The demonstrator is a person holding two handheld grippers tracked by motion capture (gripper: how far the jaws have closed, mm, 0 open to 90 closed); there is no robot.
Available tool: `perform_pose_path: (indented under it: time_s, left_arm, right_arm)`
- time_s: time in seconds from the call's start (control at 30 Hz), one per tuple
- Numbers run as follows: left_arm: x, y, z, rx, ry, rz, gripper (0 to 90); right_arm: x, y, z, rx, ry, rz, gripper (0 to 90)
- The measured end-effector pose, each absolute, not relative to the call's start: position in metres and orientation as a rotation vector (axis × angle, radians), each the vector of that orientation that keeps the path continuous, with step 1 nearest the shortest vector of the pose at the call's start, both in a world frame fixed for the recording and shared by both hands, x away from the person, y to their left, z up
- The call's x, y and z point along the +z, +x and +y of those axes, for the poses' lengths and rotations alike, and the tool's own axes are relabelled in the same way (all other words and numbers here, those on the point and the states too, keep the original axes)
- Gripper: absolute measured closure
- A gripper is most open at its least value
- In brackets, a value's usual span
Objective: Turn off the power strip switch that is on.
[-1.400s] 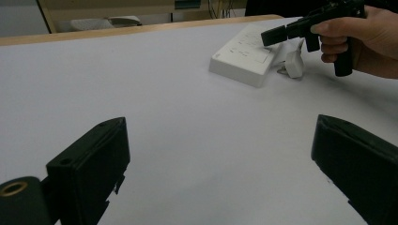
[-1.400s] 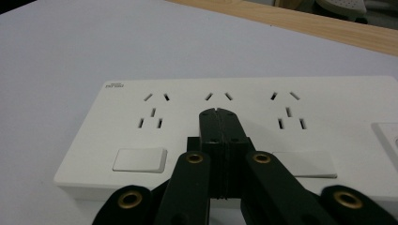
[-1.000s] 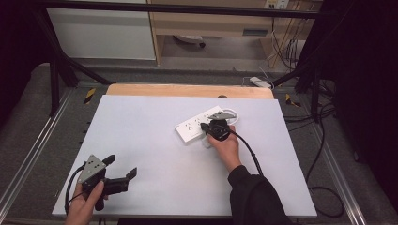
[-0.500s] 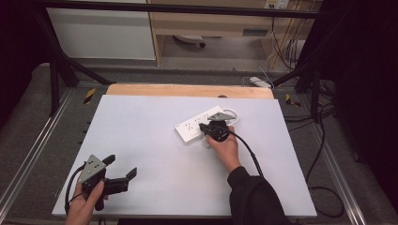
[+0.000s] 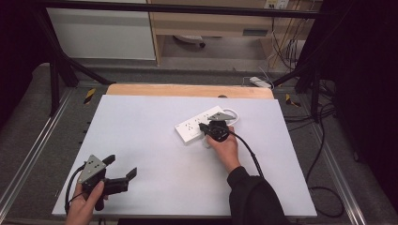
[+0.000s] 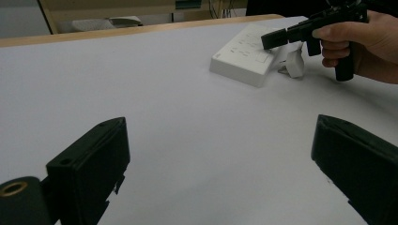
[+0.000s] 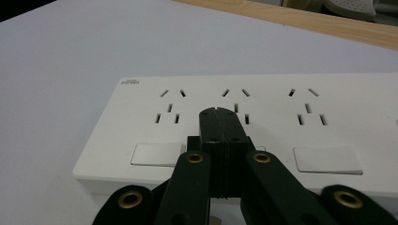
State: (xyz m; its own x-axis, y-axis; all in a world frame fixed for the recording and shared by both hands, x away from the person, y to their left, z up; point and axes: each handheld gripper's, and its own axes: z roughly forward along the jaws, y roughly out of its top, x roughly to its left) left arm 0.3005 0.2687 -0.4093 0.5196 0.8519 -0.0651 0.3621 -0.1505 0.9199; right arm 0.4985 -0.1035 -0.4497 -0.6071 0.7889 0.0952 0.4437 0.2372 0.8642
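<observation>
My right gripper (image 7: pixel 219 115) pressed closed, empty, over power strip (image 7: pixel 328 126) middle switch; hard push may skid strip. Left gripper (image 6: pixel 220 154) wide open, empty, well away.

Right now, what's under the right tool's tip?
The right tool, jaws shut, is over the white power strip, above its middle rocker switch. That switch is mostly covered; the flanking switch shows.

White table (image 5: pixel 141 122) — wooden edge (image 5: pixel 187 90)
</observation>
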Motion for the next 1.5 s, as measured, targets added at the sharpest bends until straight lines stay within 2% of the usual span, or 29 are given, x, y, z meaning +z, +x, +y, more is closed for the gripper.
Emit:
perform_pose_path:
  time_s: [1.1,1.5]
  left_arm:
    - [-0.409,0.3,0.269,0.598,1.734,1.028,4.6]
    - [-0.409,0.301,0.269,0.598,1.735,1.029,4.6]
  right_arm:
    - [-0.447,0.497,-0.103,1.328,1.12,2.153,90.0]
    - [-0.44,0.492,-0.115,1.355,1.117,2.119,90.0]
